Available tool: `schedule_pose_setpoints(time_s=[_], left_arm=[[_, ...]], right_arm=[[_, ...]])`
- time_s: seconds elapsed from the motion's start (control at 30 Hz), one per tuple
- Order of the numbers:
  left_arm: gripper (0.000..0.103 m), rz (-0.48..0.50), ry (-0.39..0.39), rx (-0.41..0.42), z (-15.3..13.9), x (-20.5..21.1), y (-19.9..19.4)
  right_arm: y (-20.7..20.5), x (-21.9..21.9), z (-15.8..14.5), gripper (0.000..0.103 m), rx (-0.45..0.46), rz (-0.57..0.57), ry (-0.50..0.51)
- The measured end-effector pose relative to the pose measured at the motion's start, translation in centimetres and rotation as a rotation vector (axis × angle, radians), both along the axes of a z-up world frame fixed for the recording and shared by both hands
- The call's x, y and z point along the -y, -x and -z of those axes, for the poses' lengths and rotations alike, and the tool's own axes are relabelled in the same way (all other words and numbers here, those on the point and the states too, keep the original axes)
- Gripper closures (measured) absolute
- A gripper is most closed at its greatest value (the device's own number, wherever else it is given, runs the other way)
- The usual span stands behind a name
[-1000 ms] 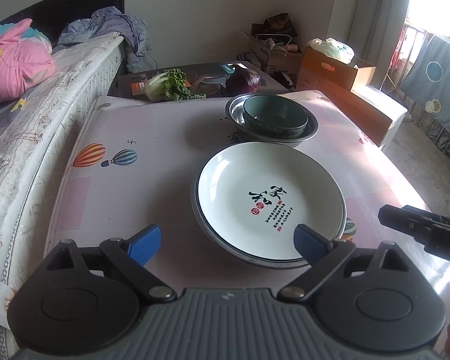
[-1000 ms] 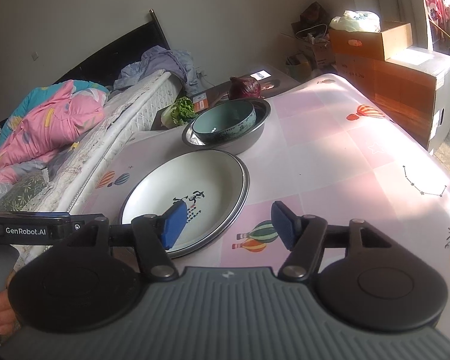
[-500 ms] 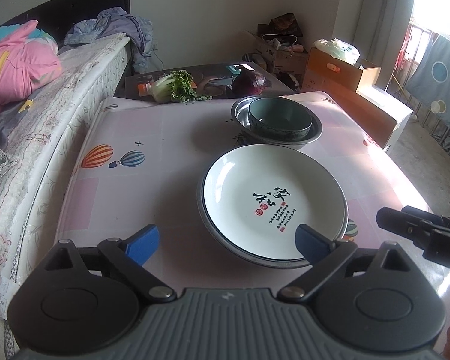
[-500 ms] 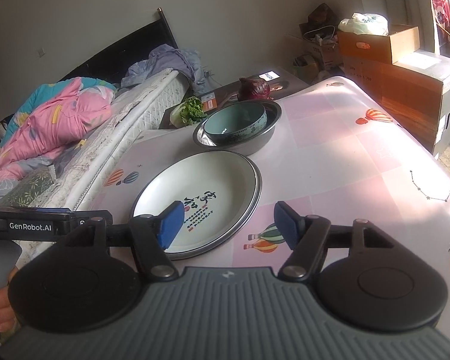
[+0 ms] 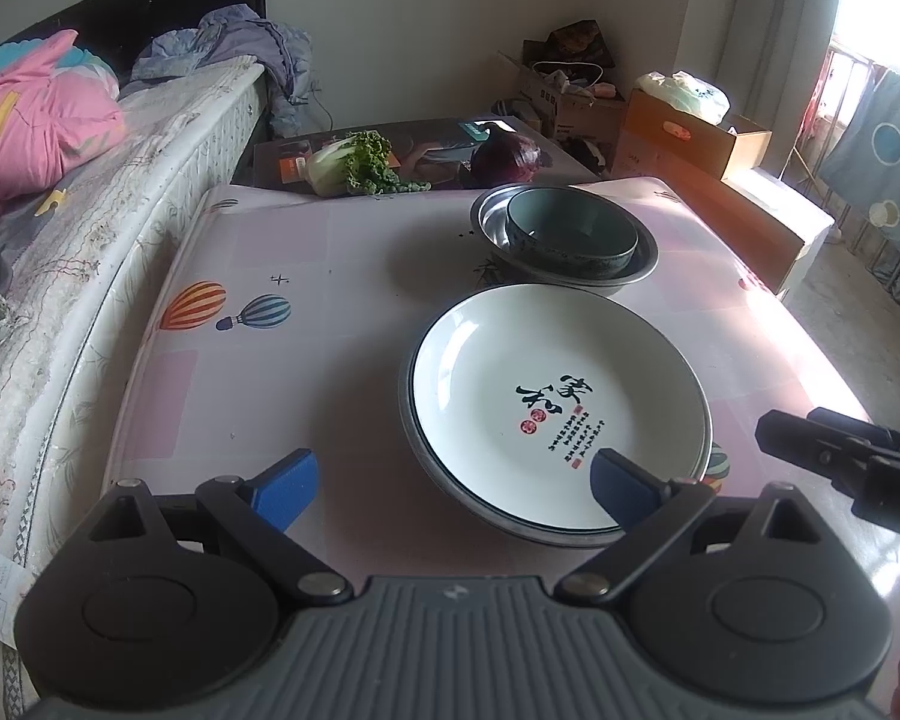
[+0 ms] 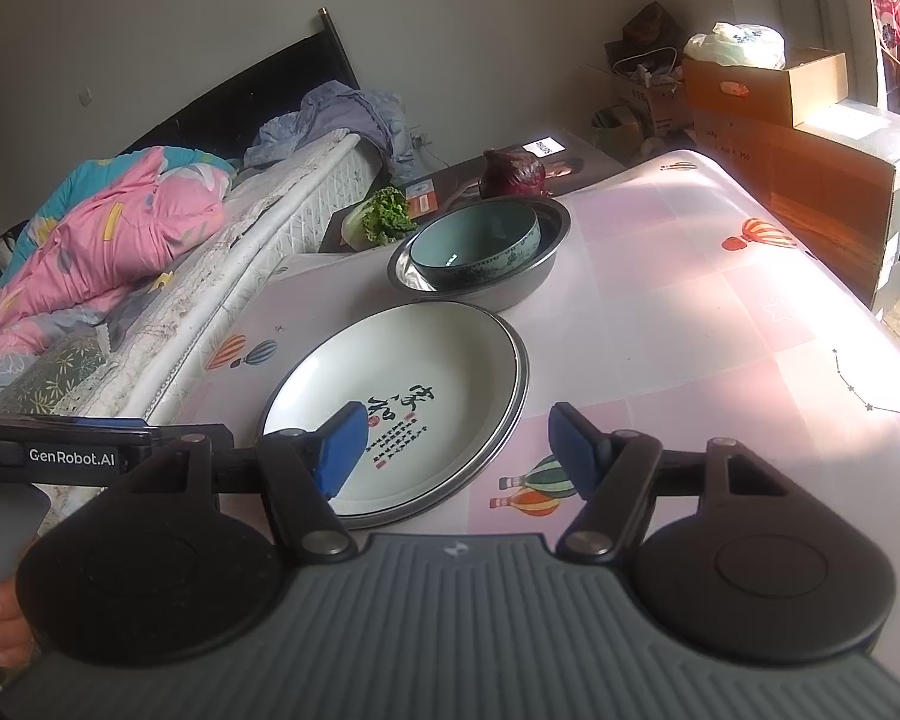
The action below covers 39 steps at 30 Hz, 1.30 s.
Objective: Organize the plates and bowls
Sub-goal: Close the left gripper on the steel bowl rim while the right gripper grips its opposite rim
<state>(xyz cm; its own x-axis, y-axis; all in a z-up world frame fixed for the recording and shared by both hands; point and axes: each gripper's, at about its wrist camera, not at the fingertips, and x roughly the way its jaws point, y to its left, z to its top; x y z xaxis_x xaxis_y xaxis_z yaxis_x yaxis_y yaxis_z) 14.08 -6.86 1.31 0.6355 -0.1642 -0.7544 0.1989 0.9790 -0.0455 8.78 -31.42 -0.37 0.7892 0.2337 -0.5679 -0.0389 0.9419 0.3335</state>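
A white plate with black characters (image 5: 546, 384) lies stacked on a metal plate on the table, also in the right wrist view (image 6: 414, 384). Behind it a teal bowl (image 5: 570, 231) sits inside a steel basin (image 5: 636, 267); the bowl (image 6: 480, 243) and basin (image 6: 534, 282) show in the right wrist view too. My left gripper (image 5: 453, 483) is open and empty above the table's near edge, its right finger over the plate's rim. My right gripper (image 6: 459, 444) is open and empty, straddling the plate's near right rim.
The table (image 5: 306, 324) has a pink balloon-print cover. A bed (image 5: 90, 192) runs along its left side. A low table behind holds a cabbage (image 5: 354, 165) and a red cabbage (image 5: 507, 159). Cardboard boxes (image 6: 810, 138) stand at the right.
Both grippers have drawn back and up a little from the dishes. The plates, bowl and basin have not moved. Both stay open.
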Motion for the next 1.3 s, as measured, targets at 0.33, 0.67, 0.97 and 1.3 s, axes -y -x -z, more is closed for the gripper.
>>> schedule_pose_setpoints(time_s=[0.33, 0.67, 0.97, 1.3], left_arm=[[0.005, 0.059, 0.075, 0.101, -1.8, -0.2, -4.2], [0.032, 0.088, 0.128, 0.103, -1.3, 2.2, -14.9], [0.067, 0.049, 0.228, -0.035, 2.3, 2.8, -22.1], [0.077, 0.034, 0.210, -0.129, 5.1, 3.7, -25.1]], right_arm=[[-5.4, 2.5, -1.5, 0.037, 0.022, 0.009, 0.000], [-17.0, 7.6, 0.1, 0.055, -0.060, 0.052, -0.080], [-24.1, 9.1, 2.9, 0.072, -0.129, 0.037, -0.121], [-28.1, 8.9, 6.0, 0.078, -0.208, 0.015, -0.156]])
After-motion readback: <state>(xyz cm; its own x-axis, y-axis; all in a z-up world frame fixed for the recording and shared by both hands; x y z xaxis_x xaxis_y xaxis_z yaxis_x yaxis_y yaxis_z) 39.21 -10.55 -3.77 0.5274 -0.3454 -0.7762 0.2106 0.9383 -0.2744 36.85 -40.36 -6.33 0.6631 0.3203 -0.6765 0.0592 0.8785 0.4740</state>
